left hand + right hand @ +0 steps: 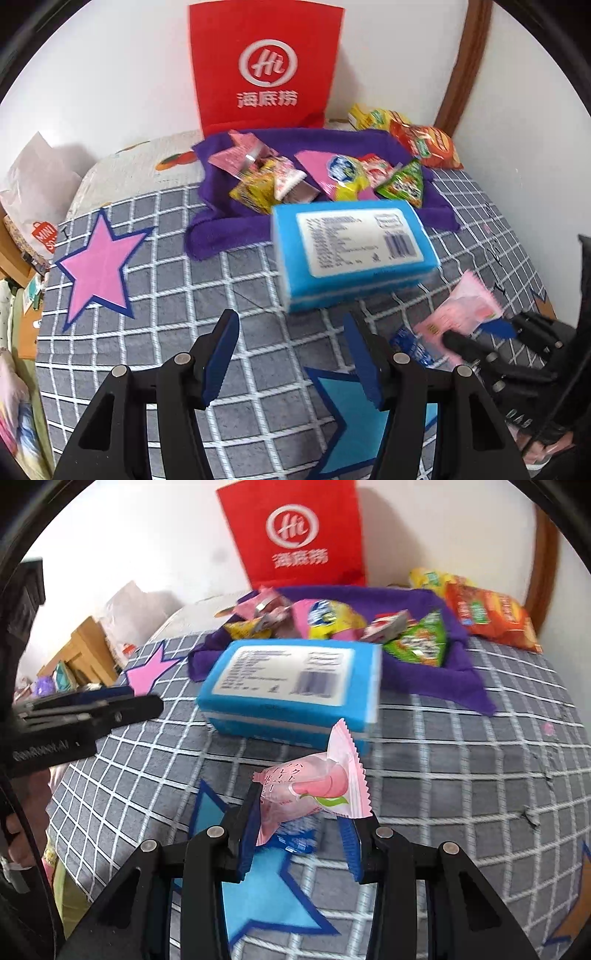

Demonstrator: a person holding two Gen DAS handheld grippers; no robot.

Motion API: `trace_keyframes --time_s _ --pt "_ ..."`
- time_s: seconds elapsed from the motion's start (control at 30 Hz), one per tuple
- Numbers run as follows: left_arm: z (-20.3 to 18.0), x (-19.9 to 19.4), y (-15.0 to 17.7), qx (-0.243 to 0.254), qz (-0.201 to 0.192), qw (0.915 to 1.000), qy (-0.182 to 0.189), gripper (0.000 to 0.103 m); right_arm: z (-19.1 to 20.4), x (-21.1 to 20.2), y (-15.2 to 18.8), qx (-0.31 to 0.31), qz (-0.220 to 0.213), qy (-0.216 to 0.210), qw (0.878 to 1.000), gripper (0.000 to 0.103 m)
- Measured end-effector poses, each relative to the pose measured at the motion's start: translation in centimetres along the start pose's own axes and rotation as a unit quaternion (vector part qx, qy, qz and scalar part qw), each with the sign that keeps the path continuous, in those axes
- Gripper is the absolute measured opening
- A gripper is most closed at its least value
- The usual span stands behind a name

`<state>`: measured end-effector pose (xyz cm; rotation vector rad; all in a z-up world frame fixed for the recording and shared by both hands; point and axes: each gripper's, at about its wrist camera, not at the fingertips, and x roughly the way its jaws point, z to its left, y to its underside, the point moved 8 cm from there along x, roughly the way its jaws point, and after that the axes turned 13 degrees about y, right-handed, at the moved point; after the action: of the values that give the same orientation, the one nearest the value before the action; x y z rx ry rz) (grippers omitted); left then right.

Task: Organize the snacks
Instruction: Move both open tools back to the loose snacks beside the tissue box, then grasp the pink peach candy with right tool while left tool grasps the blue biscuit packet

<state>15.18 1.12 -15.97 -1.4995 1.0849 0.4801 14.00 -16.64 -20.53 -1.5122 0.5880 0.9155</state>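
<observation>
Left gripper (291, 356): jaws apart, nothing between them, above the grey checked cover (166, 302). Blue box (354, 253): lies label-up on the cover, long axis running left to right, just in front of the purple cloth (221, 225) bearing the snack pile (317, 177). Right gripper (301, 836): jaws clamped on 1 pink peach-print snack packet (314, 794), lifted near the box's front edge, its long axis tilted, crimped end pointing up and away. Red bag (266, 66): upright against the wall behind.
</observation>
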Motion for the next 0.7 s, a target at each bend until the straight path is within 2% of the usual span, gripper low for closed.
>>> trace_keyframes --time_s 0.17,0.3,0.47,0.7 --pt "-2.4 1.8 1.3 0.013 0.018 0.9997 0.007 0.057 -4.1 -1.5 1.3 0.025 -0.01 0.029 0.999 0.039" --pt "-3.9 3.4 2.8 0.013 0.035 0.9992 0.013 0.057 -6.8 -1.4 3.0 0.047 -0.001 0.039 0.998 0.04" --pt "-5.4 5.3 4.5 0.002 0.057 0.998 0.025 0.057 -8.4 -1.1 4.9 0.061 0.007 0.039 0.997 0.04" --pt "-7.3 7.3 5.9 -0.031 0.074 0.9946 0.066 0.057 -9.4 -0.1 6.6 0.067 0.019 0.033 0.997 0.04"
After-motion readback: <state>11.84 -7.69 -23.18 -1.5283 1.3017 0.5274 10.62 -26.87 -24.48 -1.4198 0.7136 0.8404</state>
